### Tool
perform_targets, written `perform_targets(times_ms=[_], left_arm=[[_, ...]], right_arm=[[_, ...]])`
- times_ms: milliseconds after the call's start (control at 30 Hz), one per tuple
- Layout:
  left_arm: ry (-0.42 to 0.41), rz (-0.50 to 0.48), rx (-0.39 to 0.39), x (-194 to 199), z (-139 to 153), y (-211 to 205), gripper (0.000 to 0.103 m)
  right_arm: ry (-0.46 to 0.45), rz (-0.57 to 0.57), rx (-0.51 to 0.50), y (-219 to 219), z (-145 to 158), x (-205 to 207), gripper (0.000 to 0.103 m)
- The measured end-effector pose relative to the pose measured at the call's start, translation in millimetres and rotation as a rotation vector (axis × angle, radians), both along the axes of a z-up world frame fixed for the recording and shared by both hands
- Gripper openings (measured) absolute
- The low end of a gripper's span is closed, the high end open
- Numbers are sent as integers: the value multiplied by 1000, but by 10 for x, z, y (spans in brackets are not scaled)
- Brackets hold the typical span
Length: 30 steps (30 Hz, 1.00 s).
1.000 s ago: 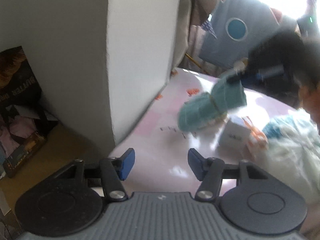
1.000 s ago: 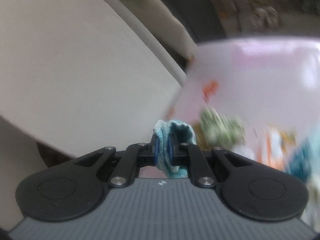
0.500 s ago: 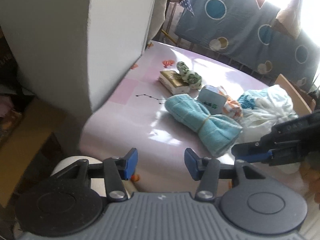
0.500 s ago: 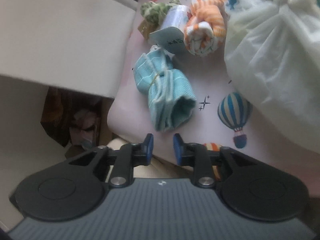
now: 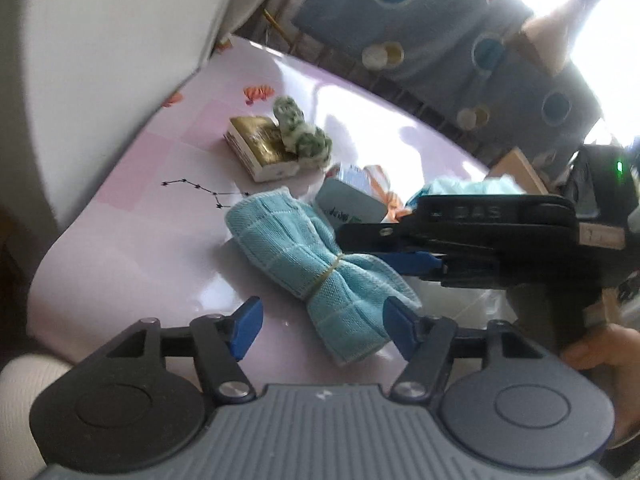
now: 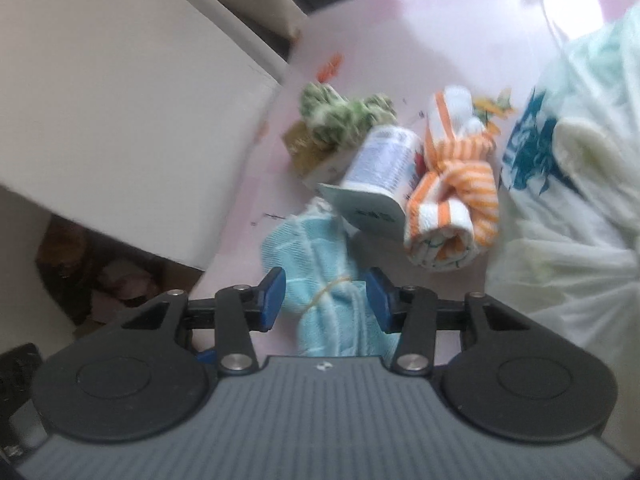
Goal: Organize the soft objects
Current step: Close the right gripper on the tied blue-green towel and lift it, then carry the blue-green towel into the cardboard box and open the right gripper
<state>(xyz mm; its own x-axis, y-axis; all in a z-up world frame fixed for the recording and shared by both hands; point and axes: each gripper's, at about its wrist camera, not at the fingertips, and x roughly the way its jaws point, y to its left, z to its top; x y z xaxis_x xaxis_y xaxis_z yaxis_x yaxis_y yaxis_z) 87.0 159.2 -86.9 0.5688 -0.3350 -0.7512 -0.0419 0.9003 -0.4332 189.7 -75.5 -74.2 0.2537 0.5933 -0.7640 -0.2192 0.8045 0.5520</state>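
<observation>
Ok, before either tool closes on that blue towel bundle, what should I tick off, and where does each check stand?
1. Right tool open: ok, its jaws stand apart.
2. Right tool straddles the blue towel bundle near its rubber band: ok.
3. Left tool open: ok, with the bundle's near end between its jaws.
4. Bundle resting on the pink table: ok.
5. Clear of neighbours: not ok, the white carton lies at the bundle's far end; contact cannot tell.
6. Orange striped cloth outside the jaws: ok.
</observation>
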Motion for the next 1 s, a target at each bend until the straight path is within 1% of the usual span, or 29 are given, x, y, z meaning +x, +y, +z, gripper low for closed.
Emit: perform_targets(times_ms=[100,233,367,433,533,700,1000], left_arm=[[33,-29,22,128,-74,-92,65],[86,-41,18,246,-185,-151,59],[87,-42,5,281,-219,-171,55],[89,-38,11,287,-214,-181,54],[76,-38,21,259,-157,-183,52],[38,-32,61,163,-2,-197,52],[-39,-21,117,-43,367,-255,52]], right_arm=[[38,-3,-16,91,-186,8,44],[110,-21,20,34,-300,16,45],[158,-20,66,5,-328,1,44],[174,-20,81,-3,-346,-25,41],[174,-22,98,-18,-304,-81,39],[177,-4,135,-44,-190,-175,38],[126,24,201,-63,137,-342,38]])
